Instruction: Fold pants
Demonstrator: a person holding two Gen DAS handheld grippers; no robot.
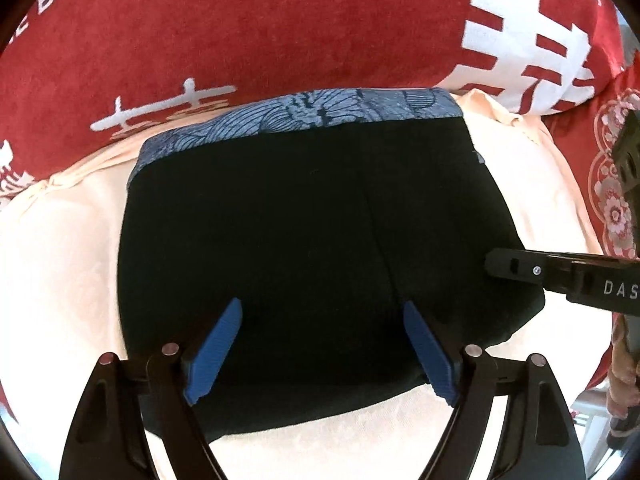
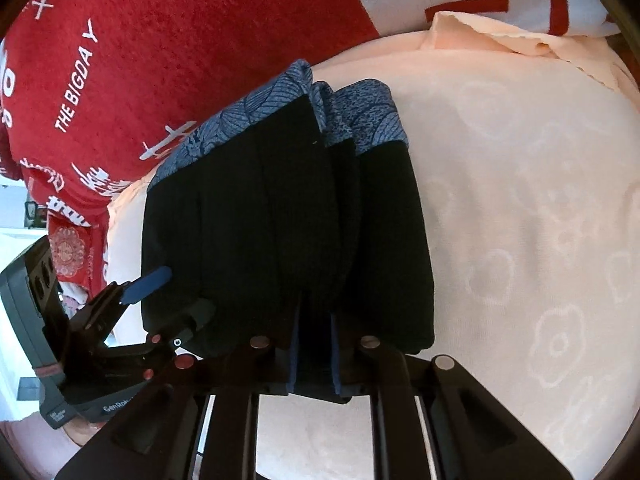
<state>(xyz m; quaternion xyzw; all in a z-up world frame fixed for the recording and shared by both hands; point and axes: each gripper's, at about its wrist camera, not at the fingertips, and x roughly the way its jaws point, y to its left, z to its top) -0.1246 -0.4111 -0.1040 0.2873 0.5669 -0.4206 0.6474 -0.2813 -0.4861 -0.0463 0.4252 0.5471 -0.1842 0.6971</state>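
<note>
The black pants (image 1: 312, 248) with a blue patterned waistband (image 1: 304, 114) lie folded into a compact stack on a peach towel (image 1: 60, 264). My left gripper (image 1: 322, 354) is open, its blue pads spread over the near edge of the stack. In the right wrist view the pants (image 2: 280, 232) show layered folds with the waistband (image 2: 280, 108) at the far end. My right gripper (image 2: 314, 354) is shut on the near edge of the folded layers. The right gripper's finger enters the left wrist view (image 1: 516, 266) from the right. The left gripper shows in the right wrist view (image 2: 168, 300) at the left.
A red blanket with white lettering (image 1: 280, 28) lies behind the towel and also shows in the right wrist view (image 2: 160, 40). The peach towel (image 2: 520, 220) spreads wide to the right of the pants, with a raised fold (image 2: 480, 36) at its far edge.
</note>
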